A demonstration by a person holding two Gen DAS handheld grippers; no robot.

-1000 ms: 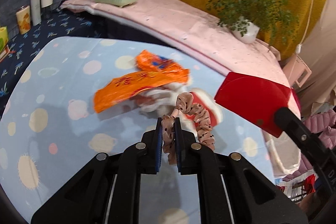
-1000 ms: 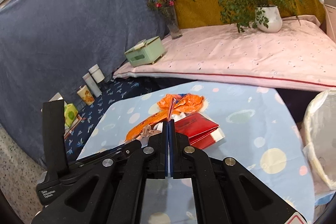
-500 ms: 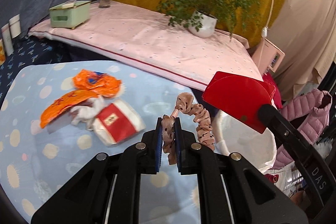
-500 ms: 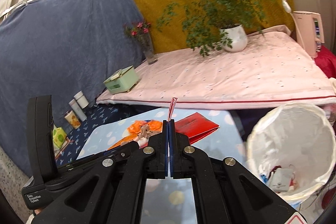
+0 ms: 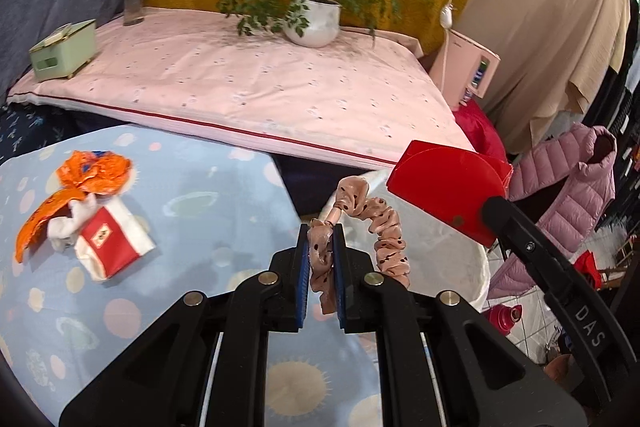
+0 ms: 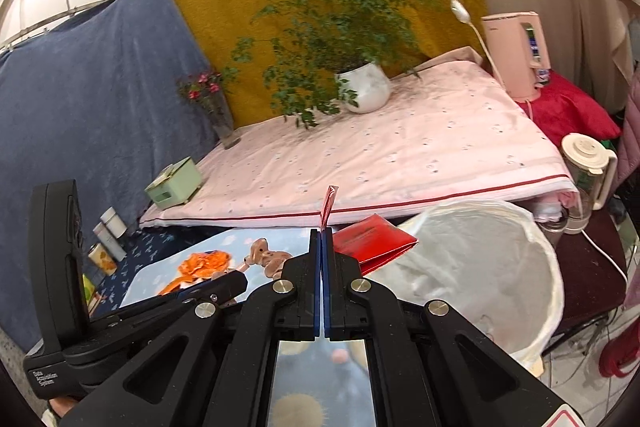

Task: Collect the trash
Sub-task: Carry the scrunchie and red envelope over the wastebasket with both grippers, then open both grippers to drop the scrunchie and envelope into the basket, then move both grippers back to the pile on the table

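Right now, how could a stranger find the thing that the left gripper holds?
Start at the blue dotted tablecloth and go to its right edge, by the white bin. The left gripper pinches a pink scrunchie there: soft, ruffled, dark-spotted, unlike the flat red packet beside it.

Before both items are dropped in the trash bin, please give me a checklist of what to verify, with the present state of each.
1. Left hand-held gripper shut on scrunchie: ok.
2. Right hand-held gripper shut on red packet: ok.
3. Scrunchie over bin opening: cannot tell.
4. Red packet over bin opening: not ok, only at its near rim.
5. Bin has room: ok.
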